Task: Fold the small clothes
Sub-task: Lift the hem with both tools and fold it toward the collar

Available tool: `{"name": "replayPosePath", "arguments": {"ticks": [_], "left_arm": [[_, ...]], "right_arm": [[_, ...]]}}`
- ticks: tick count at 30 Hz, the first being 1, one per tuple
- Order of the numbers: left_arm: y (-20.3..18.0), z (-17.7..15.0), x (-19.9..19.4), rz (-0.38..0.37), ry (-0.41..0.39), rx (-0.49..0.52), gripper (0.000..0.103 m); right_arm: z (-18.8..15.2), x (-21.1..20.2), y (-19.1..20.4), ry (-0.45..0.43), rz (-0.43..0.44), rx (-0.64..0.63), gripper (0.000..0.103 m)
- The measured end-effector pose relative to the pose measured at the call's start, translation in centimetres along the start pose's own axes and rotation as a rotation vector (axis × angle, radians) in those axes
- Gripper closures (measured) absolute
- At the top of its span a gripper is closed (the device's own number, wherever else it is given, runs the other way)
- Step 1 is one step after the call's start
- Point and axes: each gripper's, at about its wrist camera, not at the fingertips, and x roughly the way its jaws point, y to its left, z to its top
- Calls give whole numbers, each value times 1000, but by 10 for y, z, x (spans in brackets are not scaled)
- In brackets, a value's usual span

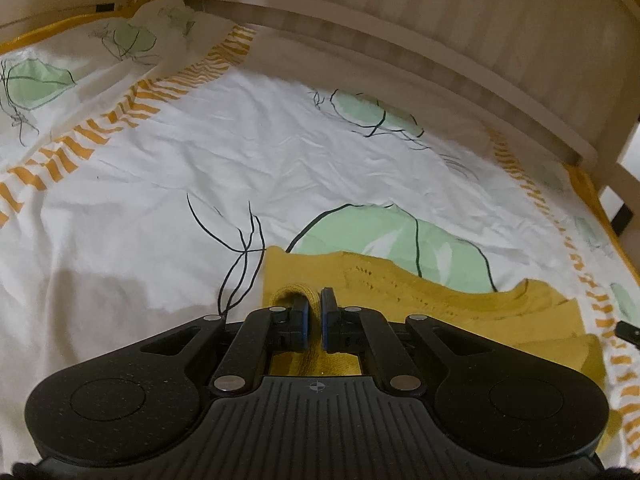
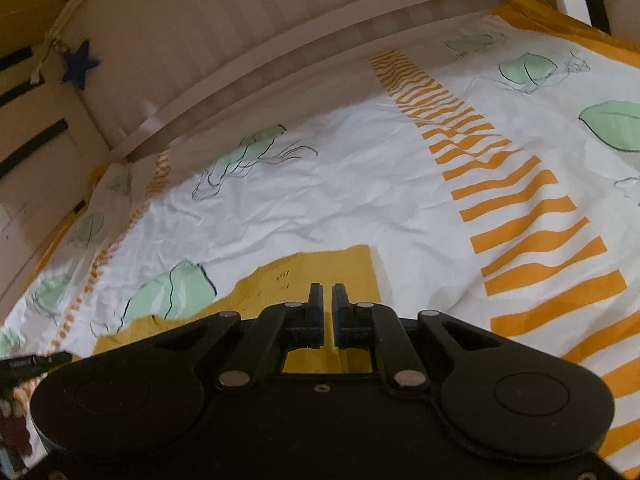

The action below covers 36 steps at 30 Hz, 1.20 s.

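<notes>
A mustard-yellow knitted garment (image 1: 400, 292) lies spread on a bed, on a crumpled white cotton sheet (image 1: 240, 168) printed with pale green leaf shapes outlined in thin black lines and crossed by bands of wavy orange stripes (image 2: 520, 208). The knit is soft and thick, with small rows of eyelet holes worked into it, and its far edge runs in an uneven, wavy line over one of the green leaves.

The left gripper (image 1: 314, 304) is clamped tight on a bunched fold of the garment's ribbed edge, the yellow knit squeezed up between its black, blue-padded fingers (image 1: 299, 312). The right gripper (image 2: 328, 300) hangs over the opposite corner of the same garment; its jaws stand narrow with a slim gap between them, and I cannot tell whether any fabric is caught there.

Behind the bed runs a pale wooden slatted headboard (image 1: 460, 32) with a curved rail. A dark blue felt star (image 2: 80, 64) hangs on the wall side in the right wrist view.
</notes>
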Motion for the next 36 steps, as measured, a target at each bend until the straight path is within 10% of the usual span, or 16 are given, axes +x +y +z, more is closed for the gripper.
{"name": "replayPosePath", "arguments": {"ticks": [4, 8, 22, 36], "left_arm": [[-4, -4, -6, -25, -46, 34, 98], [-1, -9, -13, -79, -74, 41, 98], [-59, -30, -22, 268, -164, 376, 99], [-100, -58, -33, 322, -287, 582, 99]], "right_arm": [[-6, -6, 9, 2, -13, -65, 85], [-11, -12, 16, -8, -26, -121, 48], [-43, -23, 30, 34, -69, -178, 45], [-58, -34, 55, 64, -103, -234, 42]]}}
